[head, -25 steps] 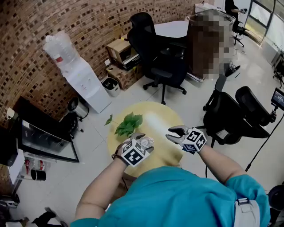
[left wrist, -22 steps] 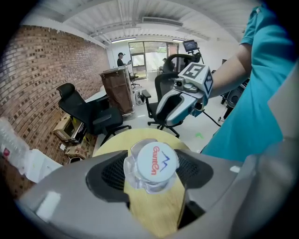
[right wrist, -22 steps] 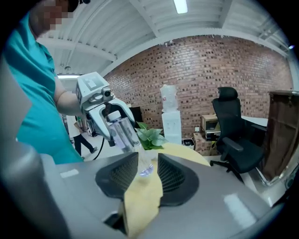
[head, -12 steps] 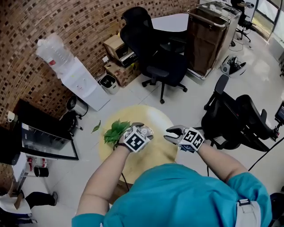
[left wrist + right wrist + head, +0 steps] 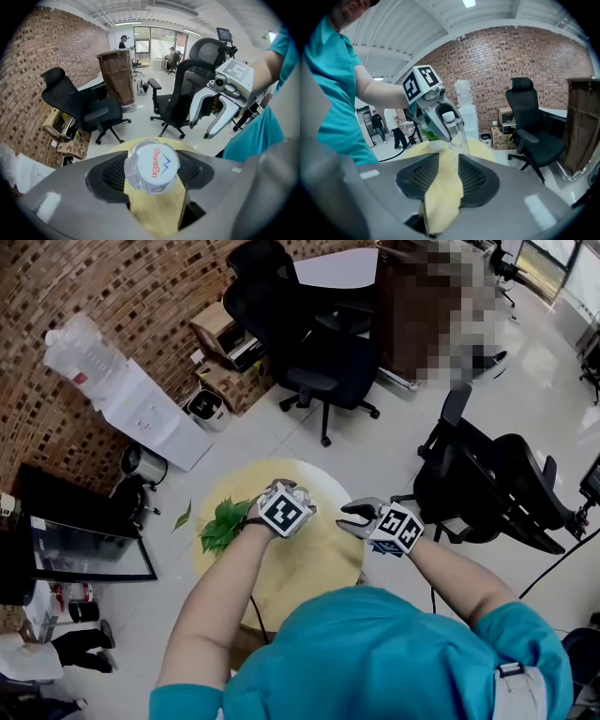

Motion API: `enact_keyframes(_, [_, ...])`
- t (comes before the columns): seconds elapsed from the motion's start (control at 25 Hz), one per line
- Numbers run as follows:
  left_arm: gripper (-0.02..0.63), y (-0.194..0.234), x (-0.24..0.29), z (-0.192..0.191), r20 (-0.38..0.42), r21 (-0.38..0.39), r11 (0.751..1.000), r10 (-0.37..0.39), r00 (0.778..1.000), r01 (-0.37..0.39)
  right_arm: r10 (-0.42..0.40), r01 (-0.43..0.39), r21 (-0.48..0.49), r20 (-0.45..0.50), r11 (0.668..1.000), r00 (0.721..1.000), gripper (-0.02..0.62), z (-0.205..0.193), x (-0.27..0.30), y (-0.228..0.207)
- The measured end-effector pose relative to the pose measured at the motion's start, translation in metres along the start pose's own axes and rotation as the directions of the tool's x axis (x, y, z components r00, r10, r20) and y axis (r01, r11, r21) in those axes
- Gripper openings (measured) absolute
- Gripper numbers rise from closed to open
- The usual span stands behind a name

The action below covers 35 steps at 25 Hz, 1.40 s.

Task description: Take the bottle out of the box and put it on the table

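Note:
My left gripper (image 5: 284,500) is shut on a clear plastic bottle over the round yellow table (image 5: 309,568). In the left gripper view the bottle's white cap (image 5: 151,165) sits between the two grey pads, with the table top behind it. The right gripper view shows the bottle (image 5: 457,132) upright in the left gripper (image 5: 444,133), just above the table (image 5: 483,149). My right gripper (image 5: 350,519) hovers to the right of the bottle, open with nothing between its fingers (image 5: 449,176). It also shows in the left gripper view as the right gripper (image 5: 201,131).
A green leafy plant (image 5: 223,524) stands at the table's left edge. Black office chairs (image 5: 319,352) (image 5: 497,484) stand beyond and to the right of the table. A water dispenser (image 5: 122,395) stands by the brick wall, with cardboard boxes (image 5: 220,334) beside it.
Both grippers have come down and moved further in over the table. The left one still holds the bottle, now nearer the plant. The right one has kept beside it.

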<state>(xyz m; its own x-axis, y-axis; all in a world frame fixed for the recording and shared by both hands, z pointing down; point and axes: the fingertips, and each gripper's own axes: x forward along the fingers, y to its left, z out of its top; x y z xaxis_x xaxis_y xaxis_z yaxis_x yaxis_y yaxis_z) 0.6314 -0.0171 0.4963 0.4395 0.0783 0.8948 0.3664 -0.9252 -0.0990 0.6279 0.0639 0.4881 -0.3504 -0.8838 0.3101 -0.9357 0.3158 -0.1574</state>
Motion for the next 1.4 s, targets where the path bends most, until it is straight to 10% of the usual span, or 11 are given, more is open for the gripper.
enact_keyframes(0.12, [0.316, 0.035, -0.013, 0.046, 0.126, 0.096, 0.987, 0.118, 0.985, -0.13, -0.004, 0.004, 0.008, -0.008, 1.0, 1.0, 0.127, -0.007, 0.004, -0.005])
enact_keyframes(0.36, [0.319, 0.054, 0.004, 0.053, 0.171, 0.058, 0.988, 0.13, 0.977, -0.142, -0.013, 0.013, 0.027, -0.018, 1.0, 1.0, 0.127, -0.023, 0.003, -0.011])
enact_keyframes(0.6, [0.327, 0.031, 0.03, 0.026, 0.139, -0.104, 0.994, -0.007, 0.99, 0.022, -0.001, 0.002, 0.038, -0.011, 0.999, 1.0, 0.127, -0.019, -0.003, -0.014])
enact_keyframes(0.92, [0.449, 0.023, 0.008, 0.003, 0.222, -0.28, 0.956, 0.157, 0.962, -0.091, 0.068, -0.068, 0.009, 0.006, 0.998, 0.998, 0.13, -0.006, -0.018, -0.013])
enact_keyframes(1.2, [0.355, -0.042, -0.06, -0.018, 0.437, -0.401, 0.913, 0.266, 0.859, -0.079, 0.164, -0.164, 0.008, 0.038, 0.986, 0.986, 0.127, -0.006, -0.03, -0.019])
enact_keyframes(1.4, [0.147, -0.104, -0.12, -0.045, 0.576, -0.446, 0.894, 0.313, 0.755, -0.03, 0.228, -0.228, -0.012, 0.037, 0.974, 0.973, 0.121, 0.009, -0.027, 0.005])
